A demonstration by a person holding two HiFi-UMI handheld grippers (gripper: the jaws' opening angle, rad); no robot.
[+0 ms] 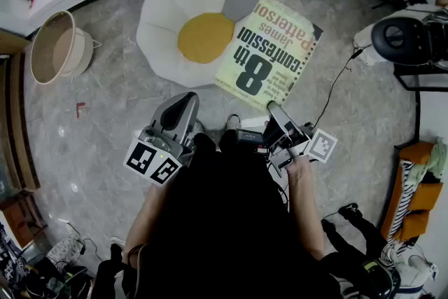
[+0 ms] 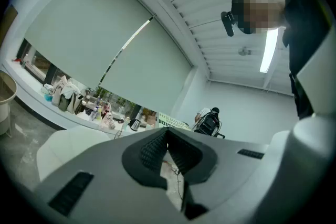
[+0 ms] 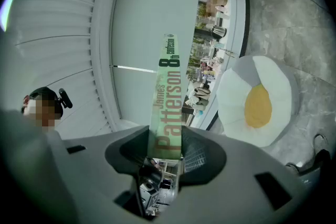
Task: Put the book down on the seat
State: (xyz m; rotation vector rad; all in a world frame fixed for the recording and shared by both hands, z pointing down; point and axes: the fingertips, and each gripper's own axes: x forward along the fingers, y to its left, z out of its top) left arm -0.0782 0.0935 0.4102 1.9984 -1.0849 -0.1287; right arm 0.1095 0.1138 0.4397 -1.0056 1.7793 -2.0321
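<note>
The right hand-held gripper (image 3: 165,150) clamps the paperback book (image 1: 269,45) by its near edge. The book hides the right rim of the fried-egg seat cushion (image 1: 175,10). The left hand-held gripper (image 2: 167,140) is closed and empty.

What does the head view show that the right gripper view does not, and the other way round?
Only the head view: the front cover of the book with its large 8, the left gripper, and a basket on the floor. Only the right gripper view: the book's spine clamped in the right gripper, and the person's head. Both: the book, the right gripper, and the egg-shaped seat.
</note>
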